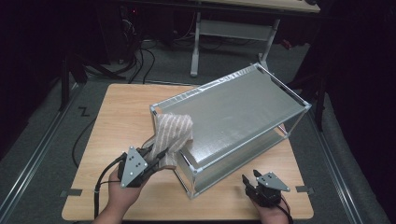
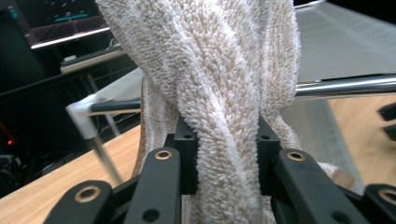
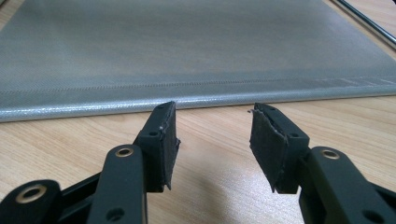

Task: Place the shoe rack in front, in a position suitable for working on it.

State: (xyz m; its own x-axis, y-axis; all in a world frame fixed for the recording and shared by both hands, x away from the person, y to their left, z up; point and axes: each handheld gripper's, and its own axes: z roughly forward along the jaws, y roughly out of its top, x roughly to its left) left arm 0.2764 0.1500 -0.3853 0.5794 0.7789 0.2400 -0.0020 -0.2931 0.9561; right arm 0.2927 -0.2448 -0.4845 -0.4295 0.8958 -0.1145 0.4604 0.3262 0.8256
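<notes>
While the striped terry towel (image 1: 173, 135) drapes over the near-left corner of the grey fabric-shelved metal rack (image 1: 243, 112), the left gripper (image 1: 156, 158) pinches its looped pile, seen close in the left gripper view, and the right gripper (image 3: 212, 140) hovers empty, half-spread, over the wooden table (image 1: 121, 116).

One striped towel (image 1: 173, 133), one fabric shelf rack (image 1: 243, 112), two grippers, one table (image 1: 121, 116)

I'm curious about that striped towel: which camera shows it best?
The high view: the whole striped towel hangs over the rack's corner, pinched by the left claw. The left gripper view gives only a close-up of its pile; the right gripper view faces the rack.
</notes>
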